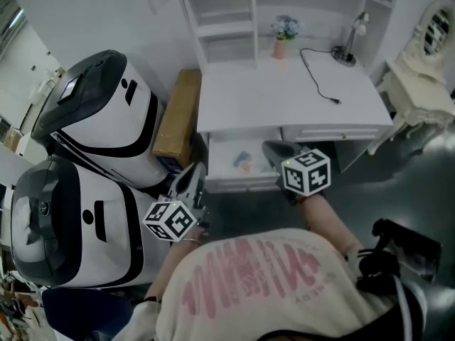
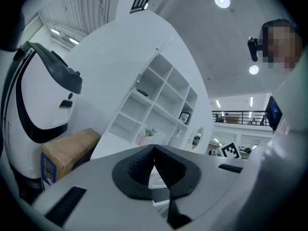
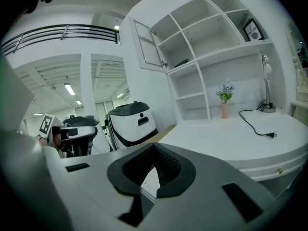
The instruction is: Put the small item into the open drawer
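Evidently the small item (image 1: 244, 160) lies inside the open drawer (image 1: 234, 185), just below the middle of the head view. It shows only as a little bluish and orange patch on the pale drawer floor, too blurred to say what it is. The drawer hangs pulled out under the white desk (image 1: 284, 94), with a cardboard box (image 1: 178, 112) leaning at the desk's left side.

Neither tool has hold of anything. The left gripper (image 2: 154, 147) has its black ribbed pads closed tip to tip, nothing pinched between them, and sits at the lower left of the drawer in the head view. The right gripper (image 3: 153, 146) is likewise closed on nothing; in the head view it hangs over the drawer's right end.

Judging by its size, the item is probably very light, so weight should not be the difficulty. Its smallness is: it could slip out sideways or get pushed along the smooth drawer floor. If it had to be picked up again, a pinch across its middle with the pad tips, coming from above, looks safest. Whether it is soft or brittle cannot be told, so a gentle squeeze seems wise.
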`<state>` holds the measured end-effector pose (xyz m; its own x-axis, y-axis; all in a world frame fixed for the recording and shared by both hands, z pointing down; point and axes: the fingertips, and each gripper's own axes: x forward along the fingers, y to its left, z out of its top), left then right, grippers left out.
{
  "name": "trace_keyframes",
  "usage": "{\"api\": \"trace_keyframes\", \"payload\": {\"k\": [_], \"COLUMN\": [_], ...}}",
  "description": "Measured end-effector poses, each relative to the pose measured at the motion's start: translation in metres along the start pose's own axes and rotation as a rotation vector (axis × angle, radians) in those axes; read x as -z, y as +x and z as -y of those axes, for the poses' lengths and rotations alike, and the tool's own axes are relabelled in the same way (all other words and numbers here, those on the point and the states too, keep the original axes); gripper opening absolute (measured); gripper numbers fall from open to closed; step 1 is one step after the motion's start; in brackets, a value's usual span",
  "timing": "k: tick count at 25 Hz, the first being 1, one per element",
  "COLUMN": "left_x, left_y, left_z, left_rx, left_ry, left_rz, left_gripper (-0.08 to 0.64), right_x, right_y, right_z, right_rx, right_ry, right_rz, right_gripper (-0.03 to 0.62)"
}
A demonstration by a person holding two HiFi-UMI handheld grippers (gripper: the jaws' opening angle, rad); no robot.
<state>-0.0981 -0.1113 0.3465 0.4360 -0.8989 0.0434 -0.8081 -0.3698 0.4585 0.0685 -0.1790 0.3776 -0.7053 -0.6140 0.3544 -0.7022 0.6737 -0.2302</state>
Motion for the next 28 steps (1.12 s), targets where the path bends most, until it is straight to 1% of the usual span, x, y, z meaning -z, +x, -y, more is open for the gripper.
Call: {"api": "trace_keyframes", "payload": {"k": [5,11,15,20,24,28], "left_x": [0.006,0.024,0.037,0.048,0.056,0.064], "left_y": [-0.014,-0.048,-0.078,-0.113,-0.137,-0.162], "left_z": [0.016,0.041,0.050,0.063,0.077,0.086], "left_rx": [0.023,0.040,0.035,0.029,0.043,0.037], "left_ry": [0.005,0.006,0.011,0.013,0.019,0.003], "left_rz": [-0.001,-0.013,-0.031,-0.021,-0.006,0.002], "left_gripper": [0.029,0.029,0.029,0.029,0.029,0.029], "right_x": [0.015,0.039,0.055,0.074,0.088,0.103], "right_y": [-0.030,-0.068,-0.086,-0.109,-0.129,-0.148], "right_z": [-0.006,-0.021,-0.037,-0.058,-0.067,-0.080], "right_rx": [0.036,0.069,0.080,0.085,0.093,0.092], "right_ry": [0.014,0.022,0.028,0.029,0.043,0.039], "right_rz": [0.002,-0.018,-0.017,-0.018,-0.015,-0.032], "right_gripper": [0.018,0.018,0.018,0.018,0.018,0.018]}}
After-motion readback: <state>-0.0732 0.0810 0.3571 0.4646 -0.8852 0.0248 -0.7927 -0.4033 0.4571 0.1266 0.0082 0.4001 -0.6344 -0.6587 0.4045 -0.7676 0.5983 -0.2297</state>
